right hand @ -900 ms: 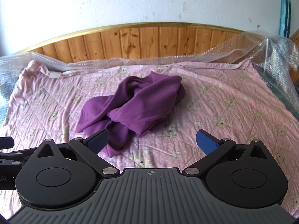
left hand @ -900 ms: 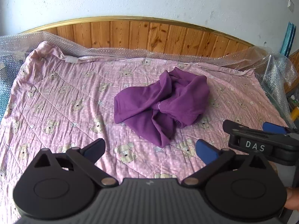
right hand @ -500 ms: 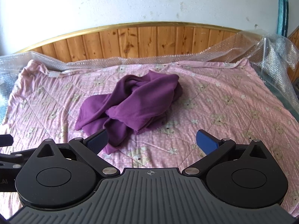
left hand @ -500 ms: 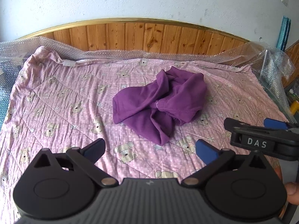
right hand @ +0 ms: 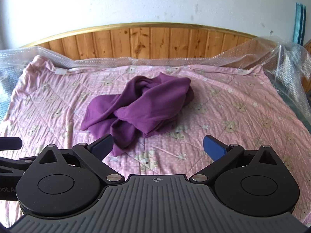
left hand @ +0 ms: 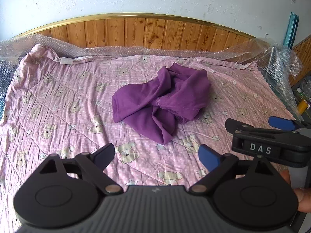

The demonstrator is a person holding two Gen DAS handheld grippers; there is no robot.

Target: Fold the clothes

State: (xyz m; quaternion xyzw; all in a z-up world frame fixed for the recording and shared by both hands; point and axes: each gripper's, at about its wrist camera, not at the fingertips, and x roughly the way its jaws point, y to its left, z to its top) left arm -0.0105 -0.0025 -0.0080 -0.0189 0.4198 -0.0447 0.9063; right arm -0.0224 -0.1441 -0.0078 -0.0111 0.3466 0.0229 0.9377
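The left gripper [left hand: 156,155] is hovering over the pink quilt [left hand: 58,104], its 2 fingers spread wide and gripping nothing. The purple garment [left hand: 161,104] is lying crumpled near the middle of the bed (twisted into loose folds), ahead of both tools. The right gripper [right hand: 158,145] is hanging beside it, jaws likewise wide apart, with nothing between them.

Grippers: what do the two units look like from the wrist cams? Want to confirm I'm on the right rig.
Both match. The left gripper and right gripper each have a ribbed grey body, two black round pivot discs, black linkage arms with silver pins and blue finger pads. In the left view the right unit's side bears white "DAS" lettering. No cables show.
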